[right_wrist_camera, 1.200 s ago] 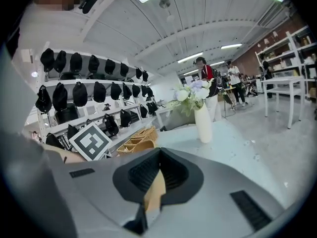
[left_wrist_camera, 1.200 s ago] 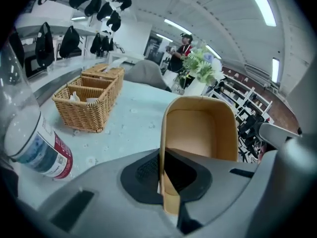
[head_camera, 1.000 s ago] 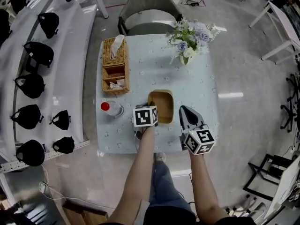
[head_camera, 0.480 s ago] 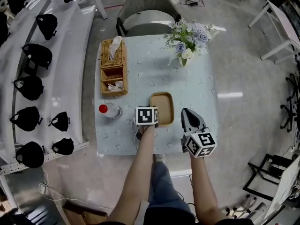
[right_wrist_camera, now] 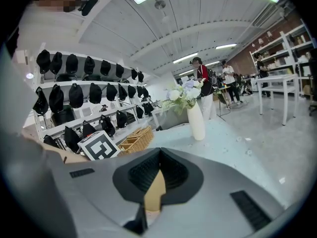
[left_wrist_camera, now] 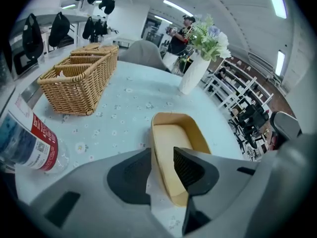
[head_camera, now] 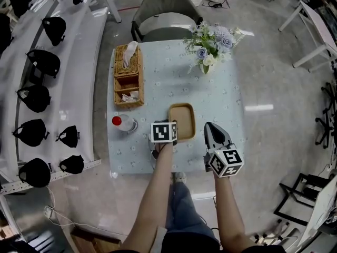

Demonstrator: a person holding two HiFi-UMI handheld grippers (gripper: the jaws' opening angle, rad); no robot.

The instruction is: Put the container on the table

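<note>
A tan oblong container (head_camera: 182, 120) rests flat on the pale blue table (head_camera: 221, 99), near its front edge. My left gripper (head_camera: 167, 136) is at the container's near left corner. In the left gripper view its jaws (left_wrist_camera: 162, 152) are opening and straddle the container's (left_wrist_camera: 171, 138) left wall, with a gap on each side of the rim. My right gripper (head_camera: 209, 125) hovers just right of the container, shut and holding nothing. The right gripper view shows its jaws (right_wrist_camera: 159, 150) meeting, with a sliver of the container (right_wrist_camera: 156, 190) below them.
A wicker basket (head_camera: 128, 75) with tissues stands at the table's left. A red-capped bottle (head_camera: 122, 123) sits left of the container. A vase of flowers (head_camera: 210, 49) is at the back right, a grey chair (head_camera: 166, 9) behind the table, and a shelf of black caps (head_camera: 47, 62) far left.
The container looked tipped and deeper a second ago; it now lies flat on the table. Both hands have hardly moved.
</note>
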